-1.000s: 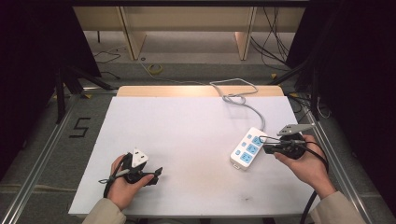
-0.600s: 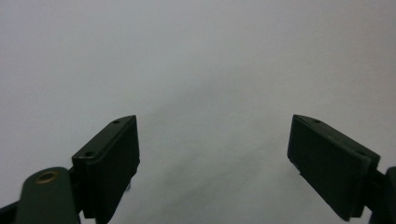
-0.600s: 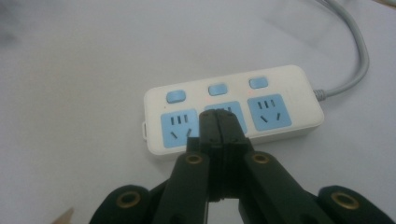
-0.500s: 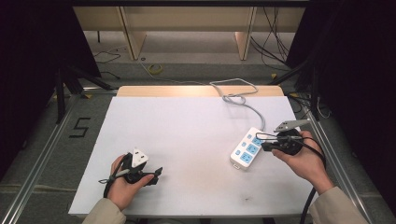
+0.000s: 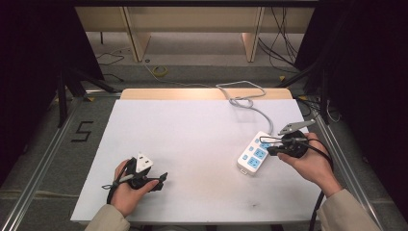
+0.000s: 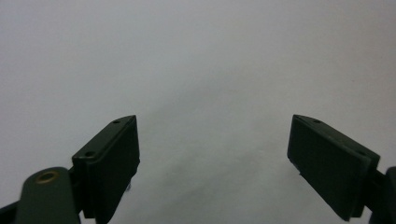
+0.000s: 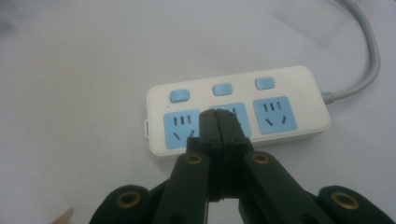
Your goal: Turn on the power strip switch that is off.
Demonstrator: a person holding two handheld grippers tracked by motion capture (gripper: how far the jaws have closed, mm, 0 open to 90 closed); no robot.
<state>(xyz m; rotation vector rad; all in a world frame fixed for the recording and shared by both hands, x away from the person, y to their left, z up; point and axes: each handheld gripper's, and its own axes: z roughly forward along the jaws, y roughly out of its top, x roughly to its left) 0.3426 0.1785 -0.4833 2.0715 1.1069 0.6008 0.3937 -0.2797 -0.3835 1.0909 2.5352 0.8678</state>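
A white power strip (image 5: 253,155) with three blue sockets and three blue switches lies on the right part of the white table (image 5: 192,130). My right gripper (image 5: 269,149) is at its right side, a hand around its body. In the right gripper view the shut jaws (image 7: 218,119) point at the middle socket of the power strip (image 7: 308,88); nothing is between them, and I cannot tell whether they touch it. My left gripper (image 5: 162,177) rests near the table's front left, held in a hand. Its jaws (image 6: 215,163) stand wide open over bare table.
The strip's grey cable (image 5: 243,102) loops back over the table's far edge. Wooden furniture legs (image 5: 137,38) and loose cables (image 5: 160,71) are on the floor behind. A metal rail (image 5: 45,163) runs along the table's left side.
My right gripper has edged slightly left and away from me, closer over the power strip. The left gripper has stayed where it was.
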